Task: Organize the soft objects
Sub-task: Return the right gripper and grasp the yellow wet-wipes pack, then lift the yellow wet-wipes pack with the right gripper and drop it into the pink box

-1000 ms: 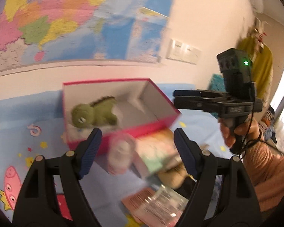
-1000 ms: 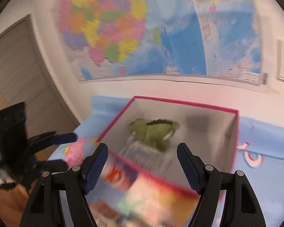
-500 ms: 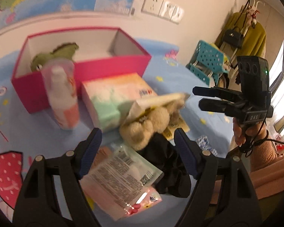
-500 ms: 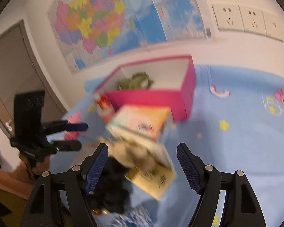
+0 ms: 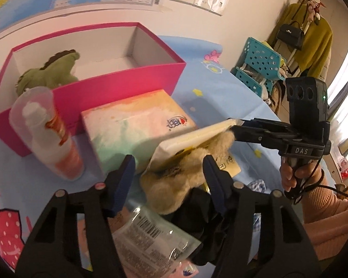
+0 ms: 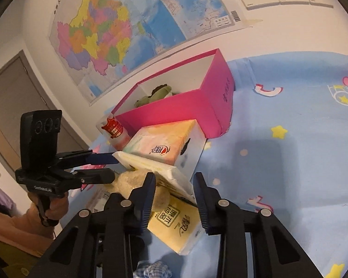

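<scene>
I am bringing both grippers down onto the pile: left gripper (image 5: 168, 180) narrowing, unclenched around the beige plush (image 5: 176, 185); right gripper (image 6: 174, 194) narrowing, unclenched around the yellow tissue pack (image 6: 174, 222), both before the pink box (image 5: 118, 83).

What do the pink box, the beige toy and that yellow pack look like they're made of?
The pink box looks like matte cardboard: thin, stiff walls, plain pale inside. The beige toy seems to be plush fabric with a fuzzy, fluffy pile. The yellow pack appears to be tissues in thin glossy plastic wrap, printed and slightly creased, though the contents aren't visible.
</scene>
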A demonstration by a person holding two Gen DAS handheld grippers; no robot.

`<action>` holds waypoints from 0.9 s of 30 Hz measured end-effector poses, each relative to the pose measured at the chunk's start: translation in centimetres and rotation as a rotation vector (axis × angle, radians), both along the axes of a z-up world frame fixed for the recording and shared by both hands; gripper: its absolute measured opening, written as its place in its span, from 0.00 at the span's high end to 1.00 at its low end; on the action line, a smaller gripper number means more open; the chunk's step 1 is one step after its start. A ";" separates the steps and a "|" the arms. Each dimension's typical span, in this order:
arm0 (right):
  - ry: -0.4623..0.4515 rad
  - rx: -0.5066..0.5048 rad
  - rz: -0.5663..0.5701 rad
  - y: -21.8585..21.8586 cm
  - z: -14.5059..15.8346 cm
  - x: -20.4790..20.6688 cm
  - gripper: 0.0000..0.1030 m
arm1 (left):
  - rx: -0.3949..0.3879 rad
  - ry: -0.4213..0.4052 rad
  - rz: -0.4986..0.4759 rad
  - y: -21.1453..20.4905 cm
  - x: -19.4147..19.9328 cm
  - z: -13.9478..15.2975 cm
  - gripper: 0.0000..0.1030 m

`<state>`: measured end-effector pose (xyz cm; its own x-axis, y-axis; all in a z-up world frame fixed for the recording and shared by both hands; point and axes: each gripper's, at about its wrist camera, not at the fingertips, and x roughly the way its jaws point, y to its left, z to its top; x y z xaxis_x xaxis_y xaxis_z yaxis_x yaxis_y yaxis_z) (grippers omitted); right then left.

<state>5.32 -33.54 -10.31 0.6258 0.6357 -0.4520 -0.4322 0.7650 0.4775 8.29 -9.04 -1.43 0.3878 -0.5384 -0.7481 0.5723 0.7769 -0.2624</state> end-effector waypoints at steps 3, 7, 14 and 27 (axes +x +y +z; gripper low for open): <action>0.015 0.024 -0.009 -0.5 -0.7 0.2 0.68 | 0.019 -0.003 -0.018 -0.6 0.2 -0.3 0.45; 0.021 0.025 0.005 0.2 -1.3 0.5 0.70 | 0.026 -0.004 -0.039 -1.3 0.2 -0.3 0.50; -0.040 0.031 -0.003 0.1 1.3 0.1 0.79 | 0.009 -0.001 -0.004 -1.5 0.5 0.8 0.50; -0.055 0.058 0.032 2.0 5.0 3.4 0.83 | -0.019 -0.061 0.078 -0.9 2.8 3.7 0.54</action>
